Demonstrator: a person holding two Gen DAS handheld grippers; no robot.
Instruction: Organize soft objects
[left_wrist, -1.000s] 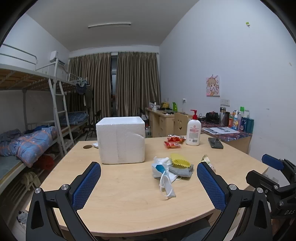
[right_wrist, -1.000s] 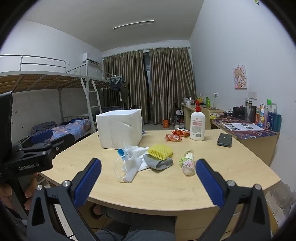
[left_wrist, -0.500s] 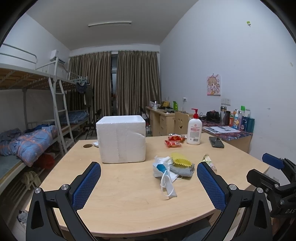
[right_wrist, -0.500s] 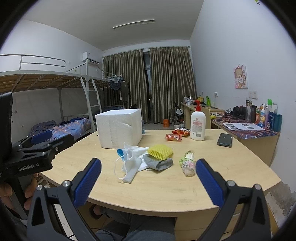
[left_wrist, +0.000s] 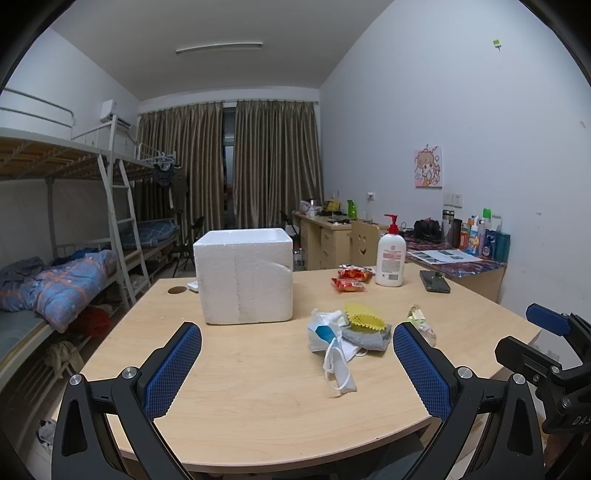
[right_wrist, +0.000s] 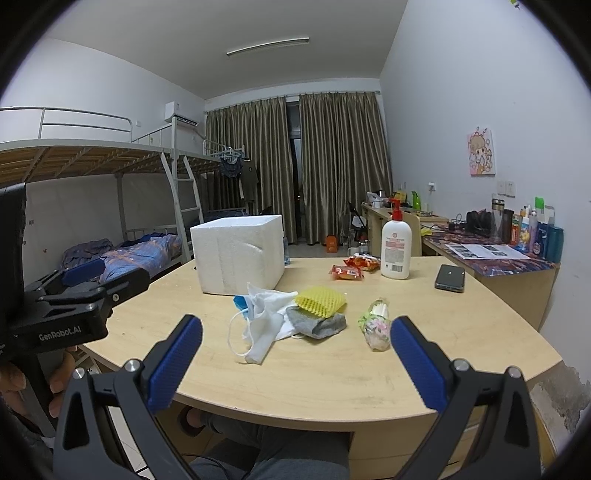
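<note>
Soft items are lying in a heap mid-surface (left_wrist: 258, 398): white masks (right_wrist: 266, 317), yellow foam net (right_wrist: 321, 301) sitting on a grey cloth (right_wrist: 319, 325), a wrapped bundle (right_wrist: 376, 325) just beside; foam box (left_wrist: 245, 275) is standing behind them. Left tool (left_wrist: 297, 365) and right tool (right_wrist: 295, 363) are both hovering short of the heap, fingers wide apart, gripping nothing. Likely best taking the top net first, pinching one layer only, so the masks' loops are not dragging along
</note>
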